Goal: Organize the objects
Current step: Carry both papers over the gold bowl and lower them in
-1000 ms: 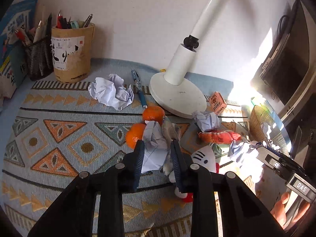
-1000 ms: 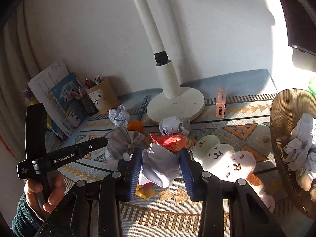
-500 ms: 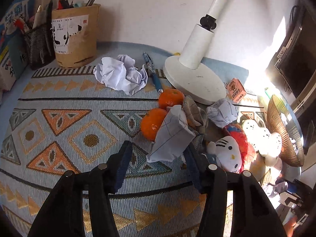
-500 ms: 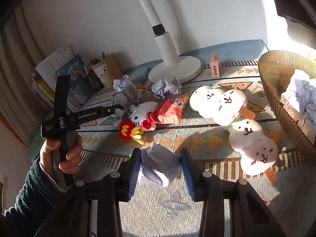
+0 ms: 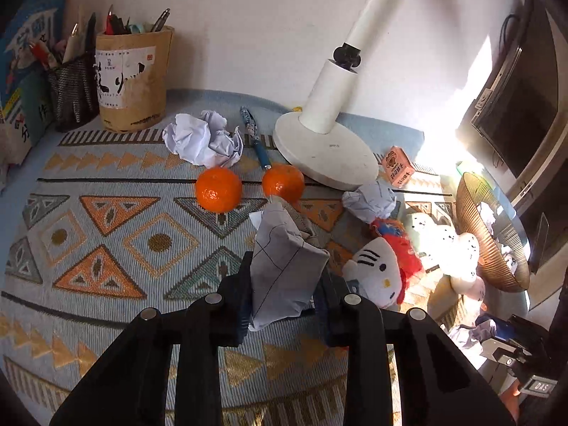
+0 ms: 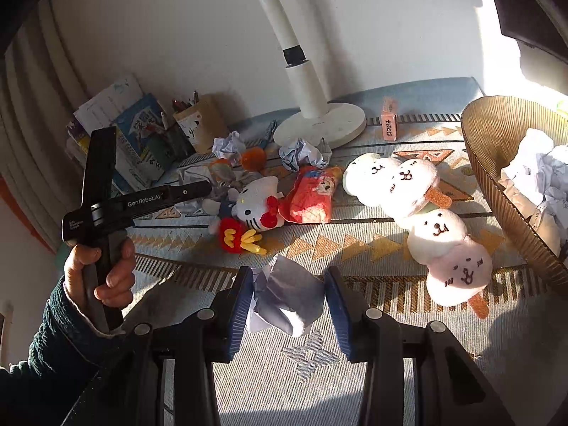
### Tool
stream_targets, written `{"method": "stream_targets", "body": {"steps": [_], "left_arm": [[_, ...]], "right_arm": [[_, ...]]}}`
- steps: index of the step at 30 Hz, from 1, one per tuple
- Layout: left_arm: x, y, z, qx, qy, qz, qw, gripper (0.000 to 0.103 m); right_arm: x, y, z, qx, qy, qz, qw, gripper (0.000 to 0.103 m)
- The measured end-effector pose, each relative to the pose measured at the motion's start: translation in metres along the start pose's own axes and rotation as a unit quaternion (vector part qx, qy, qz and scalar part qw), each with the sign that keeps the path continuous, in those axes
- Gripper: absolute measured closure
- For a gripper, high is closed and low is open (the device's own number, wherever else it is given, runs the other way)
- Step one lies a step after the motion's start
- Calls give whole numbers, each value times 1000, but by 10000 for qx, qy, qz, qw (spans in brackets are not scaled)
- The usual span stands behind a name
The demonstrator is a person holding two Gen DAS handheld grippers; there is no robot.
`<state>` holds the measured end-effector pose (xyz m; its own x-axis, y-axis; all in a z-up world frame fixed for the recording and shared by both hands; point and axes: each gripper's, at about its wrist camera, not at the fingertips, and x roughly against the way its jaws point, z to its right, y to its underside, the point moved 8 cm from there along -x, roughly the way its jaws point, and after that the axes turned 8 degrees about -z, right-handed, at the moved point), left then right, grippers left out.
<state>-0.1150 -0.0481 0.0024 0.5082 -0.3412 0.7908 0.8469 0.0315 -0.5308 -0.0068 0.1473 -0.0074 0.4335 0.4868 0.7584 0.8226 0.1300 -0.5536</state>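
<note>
"GenRobot.AI" is printed in white along the black left gripper (image 6: 207, 189) body. "DAS" is printed on a small label on the right gripper's body (image 5: 539, 387), near right. Other printing is illegible.

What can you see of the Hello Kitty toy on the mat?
The Hello Kitty toy is a small plush with a white head, black whiskers, a red bow beside its face, and red and yellow parts below. It lies on its side on the patterned mat, apart from both tongs. A red plush presses against its bow side. In the left view it lies just right of the held paper.
</note>
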Motion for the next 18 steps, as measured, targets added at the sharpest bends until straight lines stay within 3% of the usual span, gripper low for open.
{"method": "stream_targets", "body": {"steps": [6,9,10,11,18], "left_arm": [[44,65,23,46,117,267,9996,76],[51,91,33,-76,39,357,9993,76],[52,98,36,-67,123,351,9993,76],[54,103,39,-46,236,341,9991,76],[48,138,59,-45,860,-8,9963,76]], "right_arm": [[2,36,0,178,-100,-235,9995,62],[4,58,-4,418,-169,-412,9981,49],[2,64,-2,486,-25,-493,9976,40],[0,69,-1,534,102,-531,9971,38],[-4,76,-4,310,101,-495,9982,37]]}}
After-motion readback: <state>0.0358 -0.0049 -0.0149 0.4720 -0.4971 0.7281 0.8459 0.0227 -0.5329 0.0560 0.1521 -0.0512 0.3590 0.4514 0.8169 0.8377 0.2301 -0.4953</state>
